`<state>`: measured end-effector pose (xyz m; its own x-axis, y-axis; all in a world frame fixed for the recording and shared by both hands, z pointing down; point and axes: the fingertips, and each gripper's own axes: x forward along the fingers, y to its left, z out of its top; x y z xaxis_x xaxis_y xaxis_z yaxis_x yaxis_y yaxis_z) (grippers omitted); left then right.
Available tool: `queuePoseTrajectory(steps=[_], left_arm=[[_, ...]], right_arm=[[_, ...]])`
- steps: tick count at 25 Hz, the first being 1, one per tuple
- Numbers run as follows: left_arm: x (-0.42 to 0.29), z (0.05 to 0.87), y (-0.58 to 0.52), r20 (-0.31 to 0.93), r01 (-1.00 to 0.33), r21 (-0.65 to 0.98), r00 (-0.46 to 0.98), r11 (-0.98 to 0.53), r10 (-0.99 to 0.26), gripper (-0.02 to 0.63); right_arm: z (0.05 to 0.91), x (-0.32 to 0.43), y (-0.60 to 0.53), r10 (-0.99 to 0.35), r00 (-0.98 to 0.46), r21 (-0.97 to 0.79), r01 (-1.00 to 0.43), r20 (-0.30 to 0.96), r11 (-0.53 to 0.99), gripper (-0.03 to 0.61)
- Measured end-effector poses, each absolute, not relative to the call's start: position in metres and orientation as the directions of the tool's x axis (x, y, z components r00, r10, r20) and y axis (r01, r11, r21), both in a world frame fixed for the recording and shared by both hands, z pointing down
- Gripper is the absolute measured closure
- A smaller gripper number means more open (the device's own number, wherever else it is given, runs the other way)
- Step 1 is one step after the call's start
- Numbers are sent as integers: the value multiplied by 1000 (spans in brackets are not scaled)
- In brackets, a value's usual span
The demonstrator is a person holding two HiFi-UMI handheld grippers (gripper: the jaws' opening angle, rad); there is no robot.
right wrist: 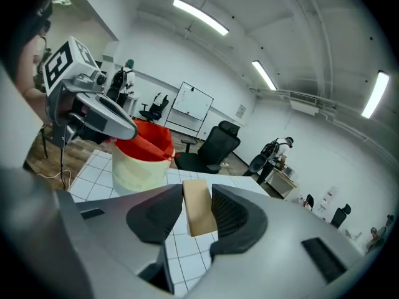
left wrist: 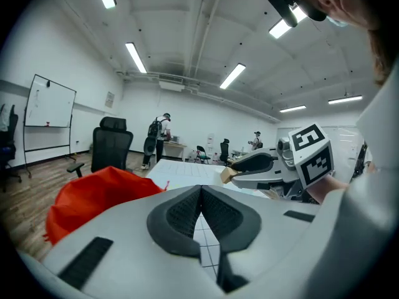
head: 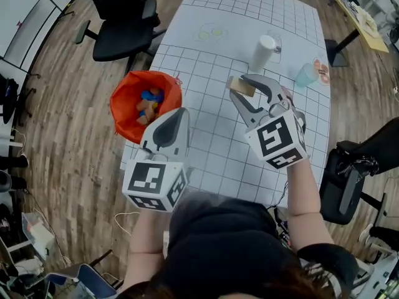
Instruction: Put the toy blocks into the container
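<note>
A tan wooden block point(head: 240, 86) point(right wrist: 199, 207) sits between the pads of my right gripper point(head: 242, 87) point(right wrist: 198, 209), which is shut on it above the gridded table point(head: 212, 136). The container point(head: 146, 104) point(right wrist: 142, 156) is a pale bin lined with an orange bag, at the table's left edge, holding several coloured blocks point(head: 148, 104). My left gripper point(head: 169, 128) point(left wrist: 201, 199) is shut with nothing between its pads, just right of the container. In the left gripper view the right gripper point(left wrist: 232, 172) and its block point(left wrist: 227, 173) show ahead, with the orange bag point(left wrist: 93, 195) at the left.
A white cylinder cup point(head: 262, 53) and a pale blue cup point(head: 306, 75) stand at the table's far right. Black office chairs point(head: 121, 17) stand beyond the table's left side, another chair point(head: 349, 173) at the right. People stand in the room's far background.
</note>
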<state>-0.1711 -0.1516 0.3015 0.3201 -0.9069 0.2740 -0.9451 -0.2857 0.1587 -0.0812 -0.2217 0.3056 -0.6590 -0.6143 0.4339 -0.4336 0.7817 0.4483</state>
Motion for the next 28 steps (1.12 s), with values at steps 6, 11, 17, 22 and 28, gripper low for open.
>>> queuePoseTrajectory(steps=[6,11,17,22,28], left_arm=[[-250,277,-102,211,-969,174,209,-173,-955,591],[-312,276,-67,211,-985,164,87,-53,-974,590],[-362,290,-37,248,-985,166,-14,57,-969,591],[-376,303,-32,273,-982,173,-30,80,-962,590],[-369,303,-49,269,-982,182,-2,53,-963,591]], right_arm=[[281,-176,-180,-516,-764,463,-322,389,826,416],[265,-235,-156,-451,-821,472,-262,349,842,416],[271,-282,-138,-386,-848,465,-193,364,864,416],[298,-294,-140,-370,-828,428,-179,422,886,406],[302,-286,-148,-372,-824,397,-199,427,896,407]])
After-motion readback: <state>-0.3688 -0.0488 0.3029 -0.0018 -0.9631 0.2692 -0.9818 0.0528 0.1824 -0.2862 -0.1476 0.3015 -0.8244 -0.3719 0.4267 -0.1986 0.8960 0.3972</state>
